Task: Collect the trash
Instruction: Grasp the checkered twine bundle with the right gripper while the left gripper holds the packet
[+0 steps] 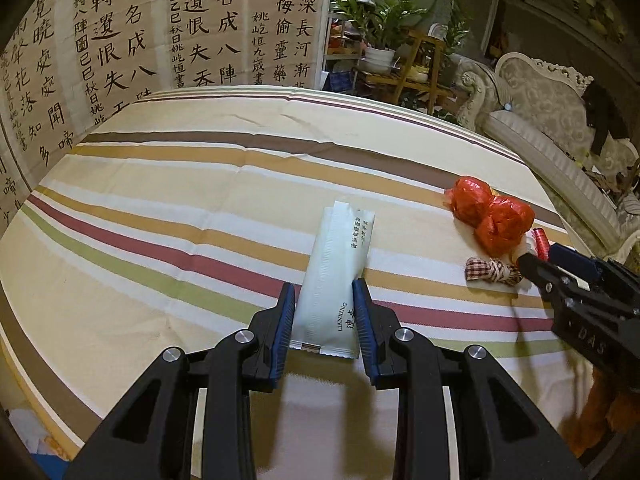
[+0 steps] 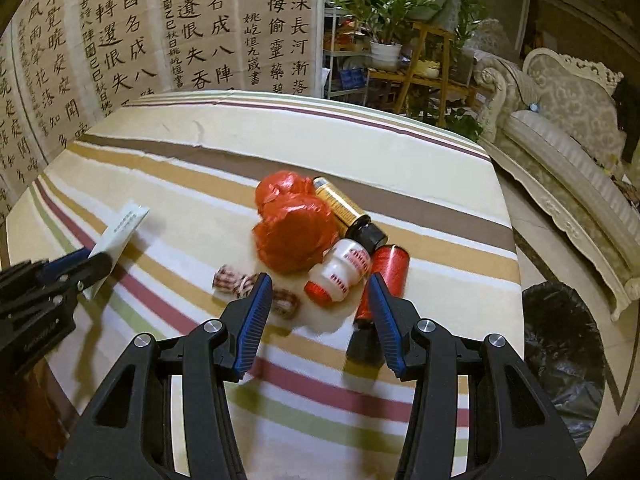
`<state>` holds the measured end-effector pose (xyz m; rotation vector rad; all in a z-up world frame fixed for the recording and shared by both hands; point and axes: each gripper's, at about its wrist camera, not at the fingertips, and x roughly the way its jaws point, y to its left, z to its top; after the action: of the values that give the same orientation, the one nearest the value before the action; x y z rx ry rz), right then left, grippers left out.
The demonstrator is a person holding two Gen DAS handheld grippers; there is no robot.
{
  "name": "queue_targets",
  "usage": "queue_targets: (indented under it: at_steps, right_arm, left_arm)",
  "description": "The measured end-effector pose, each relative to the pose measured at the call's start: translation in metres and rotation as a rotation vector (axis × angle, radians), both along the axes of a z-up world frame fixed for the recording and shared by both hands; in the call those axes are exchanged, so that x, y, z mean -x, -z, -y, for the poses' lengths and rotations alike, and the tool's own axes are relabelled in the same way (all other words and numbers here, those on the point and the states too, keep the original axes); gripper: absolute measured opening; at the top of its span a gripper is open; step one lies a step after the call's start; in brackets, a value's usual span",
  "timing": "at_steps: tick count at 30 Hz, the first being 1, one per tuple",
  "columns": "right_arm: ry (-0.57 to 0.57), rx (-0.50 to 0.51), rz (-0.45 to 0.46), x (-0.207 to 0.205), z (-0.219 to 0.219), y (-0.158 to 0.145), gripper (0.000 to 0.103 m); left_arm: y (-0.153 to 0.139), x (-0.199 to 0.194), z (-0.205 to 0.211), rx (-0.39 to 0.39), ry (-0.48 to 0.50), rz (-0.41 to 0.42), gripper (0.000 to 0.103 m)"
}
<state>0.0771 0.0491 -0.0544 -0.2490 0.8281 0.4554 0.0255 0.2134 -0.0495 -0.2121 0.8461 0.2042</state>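
A long white sachet (image 1: 336,280) lies on the striped tablecloth (image 1: 180,200). My left gripper (image 1: 325,294) has its blue pads on both sides of the sachet's near half, touching it. In the right wrist view the sachet (image 2: 120,232) shows at the left with the left gripper (image 2: 86,266). My right gripper (image 2: 318,292) is open and empty, just short of a small white bottle with a red cap (image 2: 340,274). Around the bottle lie a crumpled red plastic bag (image 2: 296,228), a red thread spool (image 2: 384,280), a brown bottle with a yellow label (image 2: 346,210) and a checked fabric scrap (image 2: 256,288).
A bin lined with a black bag (image 2: 564,364) stands on the floor right of the table. A cream sofa (image 2: 568,152) is at the far right. A calligraphy screen (image 2: 160,28) and potted plants (image 2: 388,20) stand behind the table.
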Motion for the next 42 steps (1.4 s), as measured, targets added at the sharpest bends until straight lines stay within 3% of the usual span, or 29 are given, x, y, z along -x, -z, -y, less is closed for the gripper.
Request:
queue_targets:
  at_steps: [5,11,29,36,42]
  right_arm:
    - [-0.002,0.015,-0.012,0.005,0.000,0.006,0.048]
    - [-0.046,-0.039,-0.021,0.013,-0.001,-0.004,0.048]
    - [-0.163,-0.074,-0.167,0.003,-0.030,0.013,0.049]
    - [-0.163,-0.060,-0.132,0.014,-0.034,0.009,0.048]
    - [-0.163,-0.049,-0.143,0.003,-0.041,0.014,0.029]
  left_arm:
    - [0.000,0.003,-0.002,0.015,0.000,0.002,0.031]
    - [-0.001,0.005,-0.008,0.020,-0.014,0.007,0.031]
    - [0.001,0.011,-0.019,0.042,-0.035,0.006,0.031]
    - [0.002,0.011,-0.021,0.045,-0.042,0.009,0.031]
    - [0.003,0.011,-0.019,0.047,-0.049,0.009,0.031]
